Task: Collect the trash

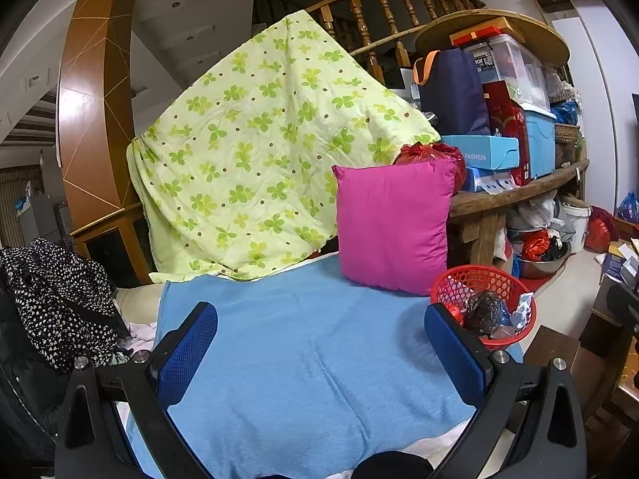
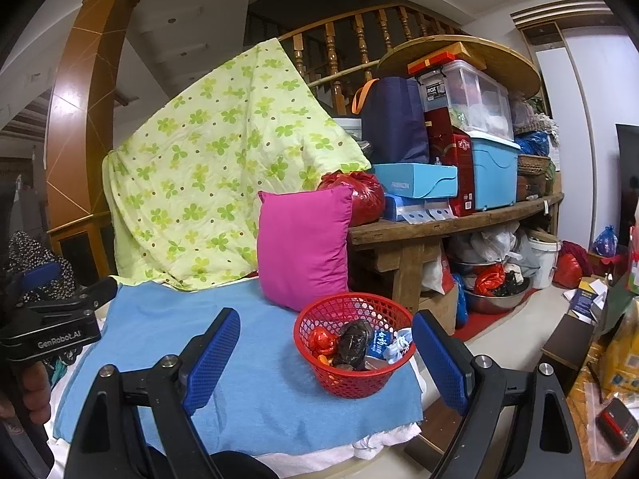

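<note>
On the blue towel (image 2: 255, 379) that covers the work surface stands a red basket (image 2: 353, 379), at the towel's right edge. Behind the basket a pink cushion (image 2: 303, 247) stands upright on the towel, and behind the cushion a green clover-print quilt (image 2: 207, 167) hangs down over something tall. To the right of the basket runs a rough wooden bench (image 2: 439, 223) stacked with boxes, a navy bag (image 2: 393, 119) and plastic bins; a red bag (image 2: 365, 195) sits at its near end, just behind the cushion. Under the bench lie bags, a white bucket (image 2: 545, 257) and a metal bowl (image 2: 495, 299). Above it all rises a wooden stair rail (image 2: 359, 40), and far left of the basket a brown pillar (image 2: 84, 119) stands.

Inside the basket is the trash (image 2: 353, 343): a dark crumpled wrapper in the middle, a shiny red one to its left, and blue-and-white packets to its right, all below the rim.

The left gripper (image 1: 319, 339) hangs over the towel with its blue pads wide apart and nothing between them; the basket (image 1: 485, 303) sits just past its right finger. The right gripper (image 2: 325, 353) is likewise spread, holding nothing, with the basket seen between its fingers. From the right wrist, the left gripper's body shows at the far left edge of the towel.
</note>
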Available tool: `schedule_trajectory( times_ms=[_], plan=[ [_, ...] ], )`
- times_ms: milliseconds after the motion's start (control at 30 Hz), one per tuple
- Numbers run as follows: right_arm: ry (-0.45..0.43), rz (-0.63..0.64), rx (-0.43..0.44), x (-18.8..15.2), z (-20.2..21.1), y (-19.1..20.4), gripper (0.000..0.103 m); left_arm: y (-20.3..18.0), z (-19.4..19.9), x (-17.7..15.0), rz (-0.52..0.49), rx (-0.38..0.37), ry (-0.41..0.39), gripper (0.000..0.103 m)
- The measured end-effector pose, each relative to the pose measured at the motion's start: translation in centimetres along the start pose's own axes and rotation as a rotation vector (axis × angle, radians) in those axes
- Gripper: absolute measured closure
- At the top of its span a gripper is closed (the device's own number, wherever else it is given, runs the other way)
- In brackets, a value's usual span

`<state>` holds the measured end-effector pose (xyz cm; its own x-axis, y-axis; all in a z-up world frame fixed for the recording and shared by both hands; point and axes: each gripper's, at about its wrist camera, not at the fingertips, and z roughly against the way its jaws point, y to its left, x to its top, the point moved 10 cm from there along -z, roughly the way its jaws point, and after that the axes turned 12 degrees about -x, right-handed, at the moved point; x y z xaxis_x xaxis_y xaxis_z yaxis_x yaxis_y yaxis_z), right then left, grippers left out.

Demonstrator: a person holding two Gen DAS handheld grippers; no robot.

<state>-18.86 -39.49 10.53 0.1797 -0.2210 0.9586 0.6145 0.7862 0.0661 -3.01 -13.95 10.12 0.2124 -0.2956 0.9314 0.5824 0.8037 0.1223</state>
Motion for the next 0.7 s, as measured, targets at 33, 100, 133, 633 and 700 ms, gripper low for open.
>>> schedule_trajectory(
  times_ms=[33,100,133,633,700],
  plan=[
    [-0.002,0.003,-0.003,0.1,0.0,0.2,0.013,-0.1,-0.1,0.1,0.003,-0.003,0.002,0.0],
    [-0.002,0.003,-0.004,0.2,0.1,0.2,0.013,-0.3,-0.1,0.1,0.002,-0.014,0.006,0.0],
    [0.0,0.005,-0.004,0.2,0.1,0.2,0.013,-0.4,-0.1,0.2,-0.003,-0.014,0.005,0.0],
    [0.109,-0.033,-0.095,-0.2,-4.6,-1.0,0.013,-1.1,-6.6,-0.1,0.059,-0.1,0.113,0.0],
    [0.16,-0.046,-0.096,-0.7,-6.5,-0.5,0.013,-1.2,-8.0,0.4,0.067,-0.116,0.124,0.0]
  ],
)
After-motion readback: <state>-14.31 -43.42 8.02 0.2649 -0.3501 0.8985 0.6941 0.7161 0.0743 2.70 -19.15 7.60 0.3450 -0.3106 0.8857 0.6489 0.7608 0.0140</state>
